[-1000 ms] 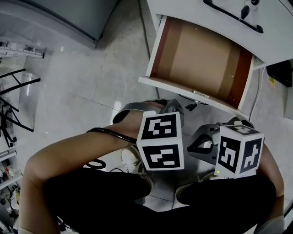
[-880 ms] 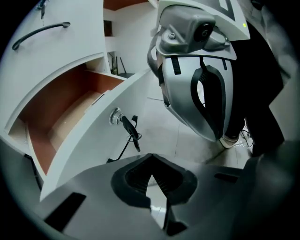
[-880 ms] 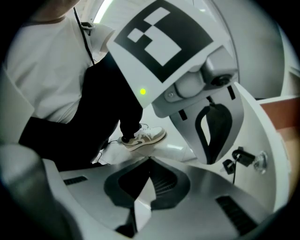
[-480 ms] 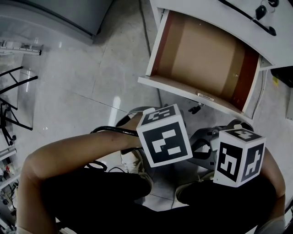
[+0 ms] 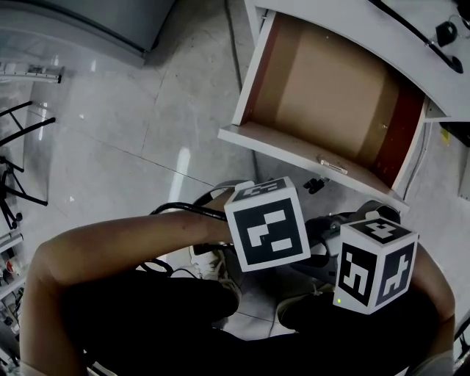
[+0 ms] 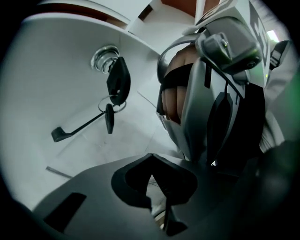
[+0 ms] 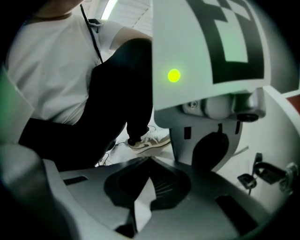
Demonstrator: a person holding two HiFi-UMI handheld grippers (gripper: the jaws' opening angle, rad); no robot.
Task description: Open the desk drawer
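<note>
1. The drawer (image 5: 334, 95) stood pulled well out of the white table (image 5: 338, 18), empty, with its brown bottom bare. I judged the task as good as done. Any further tug could have run it off its runners and dropped it to the floor.
2. Both grippers hung over the wearer's lap, short of the drawer front (image 5: 272, 147). The left gripper (image 6: 150, 159) had its fingers pressed together on nothing, and the right gripper (image 7: 149, 160) the same, pinching nothing. Their marker cubes sat just beside each other, so a careless swing could have knocked them together.
3. A black cable (image 5: 183, 211) looped by the left forearm near a shoe (image 5: 209, 258). It could have snagged on a pull-back.
4. The keys (image 6: 117, 84) dangled from a lock on the table front, where a bump could have jarred them.
5. The floor (image 5: 110, 139) was pale grey tile, glossy.
6. Around the room I saw a grey panel (image 5: 81, 18) at top left and a metal rack (image 5: 33, 71) at the left edge.
</note>
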